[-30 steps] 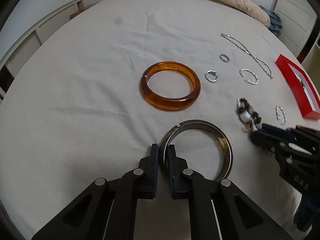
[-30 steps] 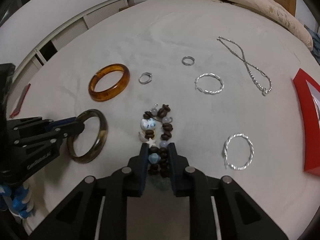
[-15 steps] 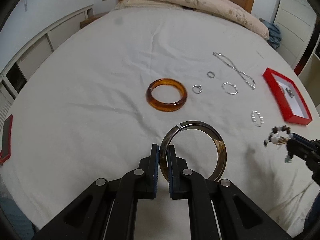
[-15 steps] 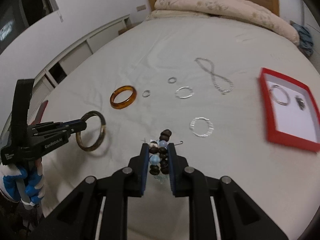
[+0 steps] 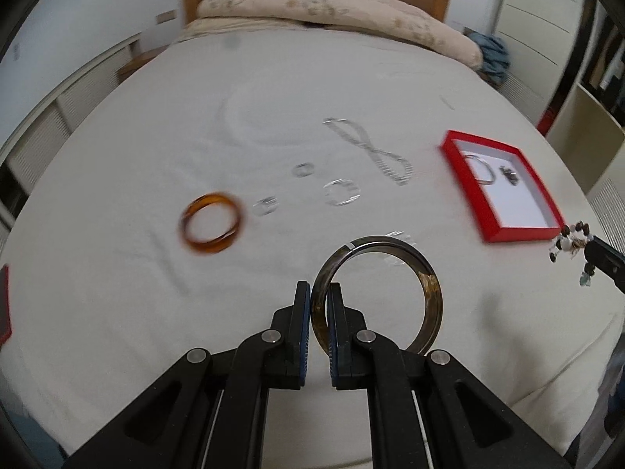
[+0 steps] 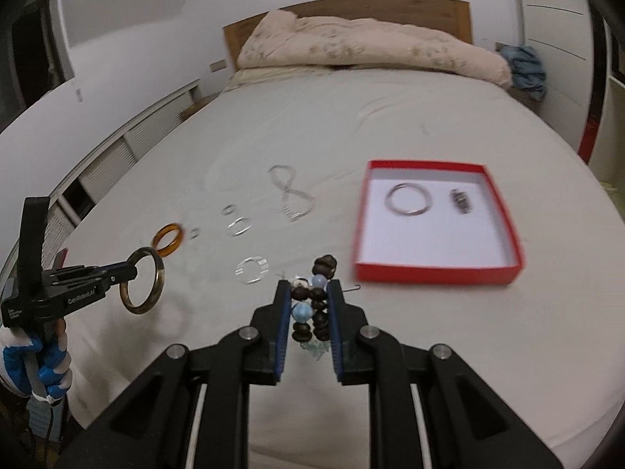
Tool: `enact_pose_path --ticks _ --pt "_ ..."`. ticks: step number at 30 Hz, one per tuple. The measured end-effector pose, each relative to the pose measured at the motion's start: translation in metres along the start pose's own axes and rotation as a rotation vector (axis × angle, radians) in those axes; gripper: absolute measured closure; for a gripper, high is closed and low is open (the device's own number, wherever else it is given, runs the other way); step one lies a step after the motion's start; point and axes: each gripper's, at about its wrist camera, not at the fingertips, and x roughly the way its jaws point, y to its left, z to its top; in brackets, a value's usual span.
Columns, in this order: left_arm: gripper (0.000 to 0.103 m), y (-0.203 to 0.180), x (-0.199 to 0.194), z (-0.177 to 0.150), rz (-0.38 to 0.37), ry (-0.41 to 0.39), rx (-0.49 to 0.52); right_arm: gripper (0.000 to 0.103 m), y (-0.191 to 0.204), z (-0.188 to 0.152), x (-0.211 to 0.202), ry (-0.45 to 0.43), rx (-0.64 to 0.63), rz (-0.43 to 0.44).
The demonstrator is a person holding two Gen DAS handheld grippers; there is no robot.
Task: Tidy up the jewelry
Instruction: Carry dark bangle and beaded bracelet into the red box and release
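The bead bracelet (image 6: 311, 308) is pinched in the right gripper (image 6: 310, 314), lifted clear of the bed for the red box (image 6: 437, 269) ahead-right; the left gripper (image 5: 320, 324) clamps a dark bangle (image 5: 429, 301) by its rim, likely bound there too.

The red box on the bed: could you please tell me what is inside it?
Inside the red box lie a silver ring bangle and a small dark piece, too blurred to identify. Nothing covers its white floor.

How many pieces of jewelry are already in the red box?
2: a silver bangle lies at the left of the red box, a small dark piece at its right. None seems hidden.
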Motion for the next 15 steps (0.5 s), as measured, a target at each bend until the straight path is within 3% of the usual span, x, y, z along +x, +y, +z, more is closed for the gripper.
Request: enact_pose_path --ticks 6,15 --pt "0.095 -0.065 0.027 0.04 -0.059 -0.001 0.065 0.086 -0.059 0.028 0.001 -0.023 0.016 -0.052" --pt "0.095 -0.168 0.092 0.107 -0.128 0.001 0.169 0.086 -0.135 0.068 0.054 -0.015 0.033 -0.104"
